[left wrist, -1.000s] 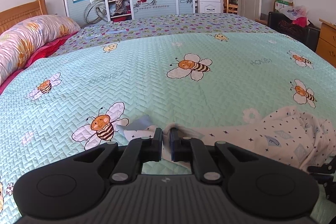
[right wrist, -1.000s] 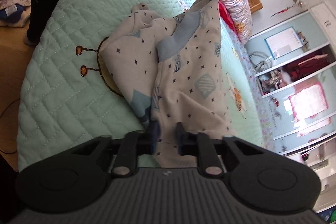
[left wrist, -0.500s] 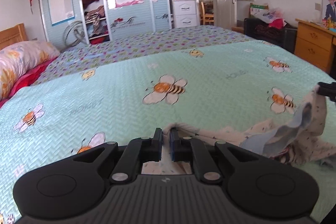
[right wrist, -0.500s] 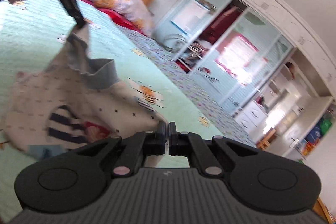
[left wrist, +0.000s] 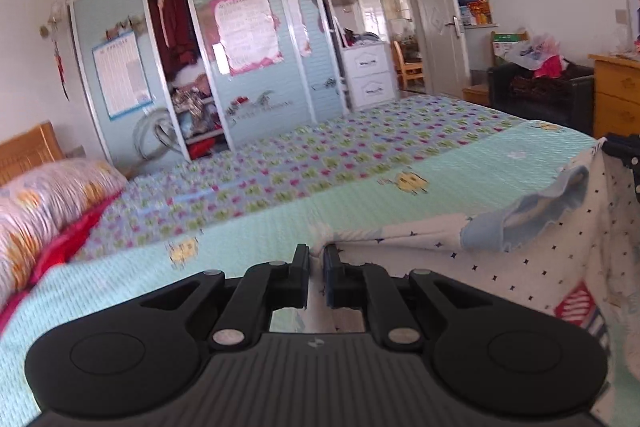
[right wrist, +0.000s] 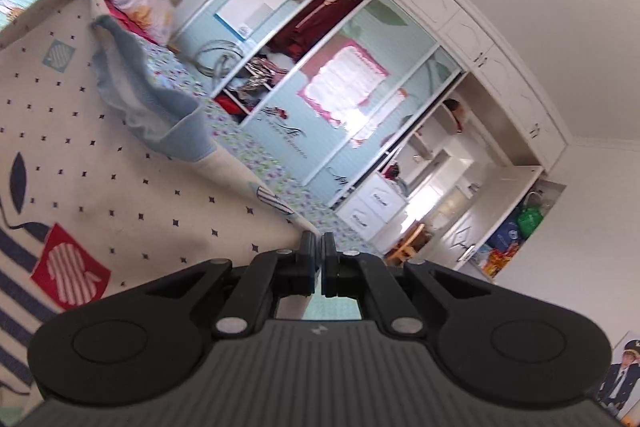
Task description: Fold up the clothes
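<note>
I've got the shirt (right wrist: 120,187) pinched in L gripper (left wrist: 316,259) & R gripper (right wrist: 319,247), spread taut above bed (left wrist: 240,247); no fold made yet.

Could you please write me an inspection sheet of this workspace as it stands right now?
Surface: bed with a mint bee-print quilt and a floral sheet behind it.
Job's things: cream star-print shirt with a blue neckband, held spread in the air above the bed.
Clutter: floral pillow at the headboard; bags on the dark armchair.
Grippers: left hand-held gripper shut on one shoulder corner of the shirt; right hand-held gripper shut on the other.
Cables: nothing seen.
Surroundings: sliding-door wardrobe with one section open, white drawer unit, open door, wooden dresser.
</note>
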Demonstrator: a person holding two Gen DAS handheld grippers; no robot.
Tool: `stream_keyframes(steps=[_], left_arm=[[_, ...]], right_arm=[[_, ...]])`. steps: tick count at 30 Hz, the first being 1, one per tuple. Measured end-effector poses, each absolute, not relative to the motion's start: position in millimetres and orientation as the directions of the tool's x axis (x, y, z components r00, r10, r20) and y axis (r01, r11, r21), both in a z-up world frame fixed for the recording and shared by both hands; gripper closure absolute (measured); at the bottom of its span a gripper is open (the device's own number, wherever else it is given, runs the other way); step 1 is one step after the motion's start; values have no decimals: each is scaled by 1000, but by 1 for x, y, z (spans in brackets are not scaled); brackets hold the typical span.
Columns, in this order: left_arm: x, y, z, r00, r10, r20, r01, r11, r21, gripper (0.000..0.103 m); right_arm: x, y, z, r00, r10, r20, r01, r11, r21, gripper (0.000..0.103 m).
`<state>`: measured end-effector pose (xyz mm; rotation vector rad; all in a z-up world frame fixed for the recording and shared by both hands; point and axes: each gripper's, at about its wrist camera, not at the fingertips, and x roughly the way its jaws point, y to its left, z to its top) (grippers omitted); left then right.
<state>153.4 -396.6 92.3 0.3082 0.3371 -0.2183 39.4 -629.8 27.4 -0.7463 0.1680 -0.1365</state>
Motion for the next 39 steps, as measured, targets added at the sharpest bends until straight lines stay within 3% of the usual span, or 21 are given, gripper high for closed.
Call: stream_keyframes(steps=[3,4,7,11,16,18,20,24,28,32,34,35,36,37,38,39], left_arm=[[209,-415,83,943,-71,-326,180,930,319,95],[228,-421,77,946,-39,-322,153,928,339,91],[281,-430,32,895,83,-438,122,899,420,67],[293,-389,-14,815,172,-553,43,934,354,63],[238,-291,-37,722,48,-690,-104,994,-39,62],[199,-272,-40,712,-13,-702,-96,989,-116,62],[156,-264,-36,727,-49,-685,-61,989,-136,62],[74,-263,-31,755,-119,-645,13,986,-166,62],[28,-270,-32,738,-231,-633,33,951,-309,60],[12,-293,-41,691,-298,-658,80,937,-341,60],[11,-301,-44,678,-301,-671,90,940,-330,60],[12,-303,-44,674,-303,-674,86,938,-335,60],[13,-303,-45,669,-307,-677,83,936,-343,60],[14,-305,-45,664,-307,-682,79,936,-344,60],[15,-305,-46,661,-305,-686,77,937,-342,60],[13,-303,-47,660,-302,-688,77,938,-338,60]], right_arm=[[104,-632,25,960,-250,-129,100,733,-673,102],[126,-633,22,952,-272,-143,111,739,-664,102],[183,-638,-6,911,-302,-280,74,789,-610,101],[188,-663,-37,863,-253,-437,81,923,-376,98],[118,-697,-64,840,-111,-531,98,994,-53,87],[76,-706,-77,823,-82,-562,125,991,40,87],[31,-711,-84,813,-80,-577,173,979,108,82],[-50,-717,-97,797,-85,-598,266,938,222,52],[-89,-707,-111,769,-53,-637,292,916,276,51],[-89,-694,-113,780,-4,-625,295,884,363,32],[-72,-681,-113,767,7,-642,276,899,340,31],[-67,-672,-114,760,2,-650,255,919,301,33],[-61,-662,-115,754,1,-657,219,942,253,42],[-56,-655,-115,746,-9,-665,184,964,193,75],[-50,-648,-115,739,-19,-673,147,980,134,97],[-46,-643,-115,733,-23,-680,112,990,86,97]])
